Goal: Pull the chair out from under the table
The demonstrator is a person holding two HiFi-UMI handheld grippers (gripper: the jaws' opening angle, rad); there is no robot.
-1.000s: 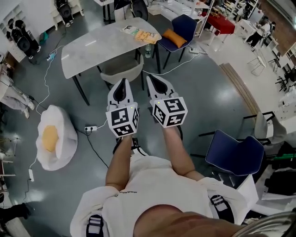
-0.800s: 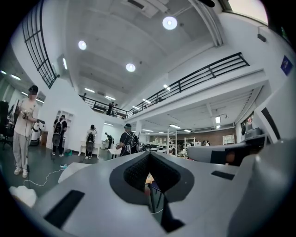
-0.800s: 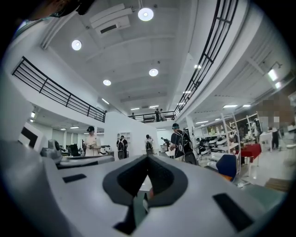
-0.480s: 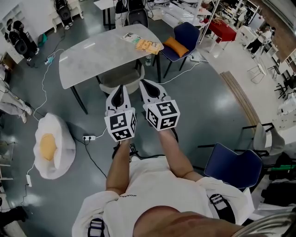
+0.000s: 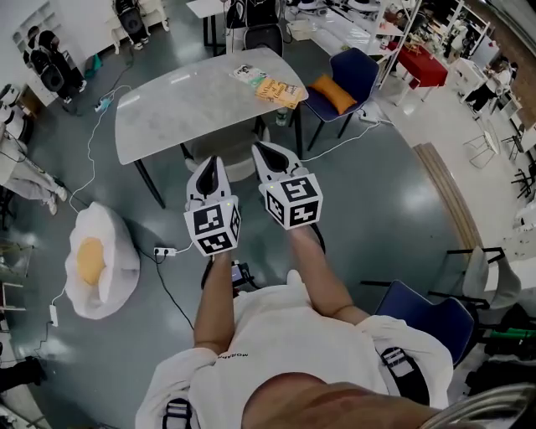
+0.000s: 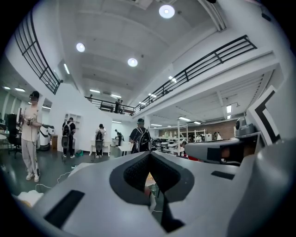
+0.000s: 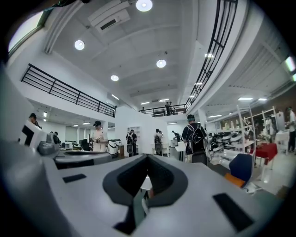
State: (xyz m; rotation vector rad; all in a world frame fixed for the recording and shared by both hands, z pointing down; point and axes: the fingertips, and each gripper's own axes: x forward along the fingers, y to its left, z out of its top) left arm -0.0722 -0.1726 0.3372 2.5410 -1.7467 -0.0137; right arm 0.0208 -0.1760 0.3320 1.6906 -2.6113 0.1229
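White short-sleeved shirt (image 5: 285, 335) at lower centre, black shoulder straps (image 5: 400, 373) at its sides; above, white left gripper (image 5: 208, 163) and right gripper (image 5: 265, 152) with black inner pads and black-and-white marker cubes (image 5: 294, 201).

Round ceiling lamps (image 7: 144, 4) at twelve o'clock light the hall brightly, and the glossy floor (image 5: 377, 209) throws back pale glare. Both gripper views bow strongly, go black at the rims and blur close up.

Glossy floor, stone-look tabletop, matt plastic shells.
Grey floor (image 5: 394, 193) shines; pale tabletop (image 5: 167, 109) looks smooth, marbled; left gripper (image 5: 208, 161) and right gripper (image 5: 261, 149) wear matt white plastic, jaws lined with rough dark pads; orange cushion (image 5: 333, 93) looks cloth.
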